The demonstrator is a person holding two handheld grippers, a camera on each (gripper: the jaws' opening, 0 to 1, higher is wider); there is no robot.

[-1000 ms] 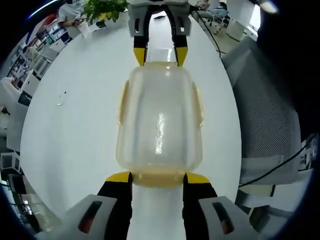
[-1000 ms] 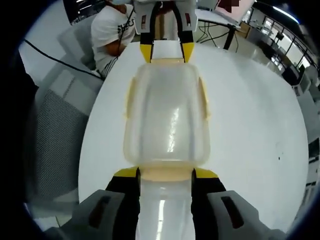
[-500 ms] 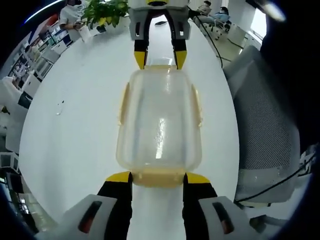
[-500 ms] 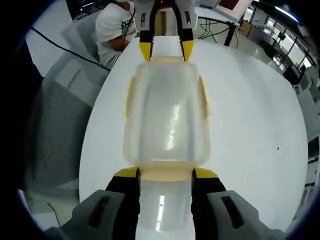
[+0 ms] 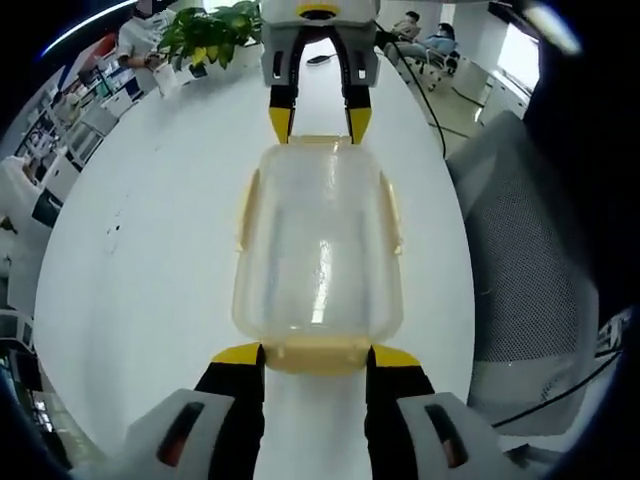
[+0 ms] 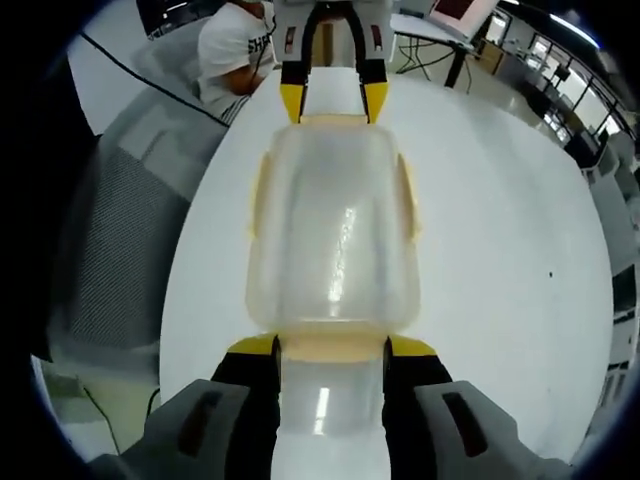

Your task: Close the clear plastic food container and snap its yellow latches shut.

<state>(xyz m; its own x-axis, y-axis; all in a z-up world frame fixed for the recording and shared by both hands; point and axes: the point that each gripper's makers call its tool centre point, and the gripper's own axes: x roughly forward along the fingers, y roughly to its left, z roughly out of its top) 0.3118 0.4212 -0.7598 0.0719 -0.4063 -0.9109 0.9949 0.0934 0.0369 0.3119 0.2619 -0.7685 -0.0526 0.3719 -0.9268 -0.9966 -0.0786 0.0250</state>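
The clear plastic container (image 5: 318, 250) lies lengthwise with its lid on, held between both grippers over the white table (image 5: 140, 260). Pale yellow side latches (image 5: 243, 208) sit folded against its long walls. My left gripper (image 5: 317, 355) is shut on the near end latch, one jaw at each side of it. The right gripper (image 5: 320, 118) grips the far end in the same way. In the right gripper view the container (image 6: 335, 230) runs from my right gripper (image 6: 332, 347) up to the left gripper (image 6: 334, 100).
A grey mesh chair (image 5: 530, 260) stands at the table's edge, the same chair (image 6: 120, 220) in the right gripper view. A potted plant (image 5: 205, 25) is at the far end. A person in a white shirt (image 6: 232, 45) sits beyond the table.
The background has slid a little in both views, so the hands moved together. The container stays held the same way between both pairs of jaws.
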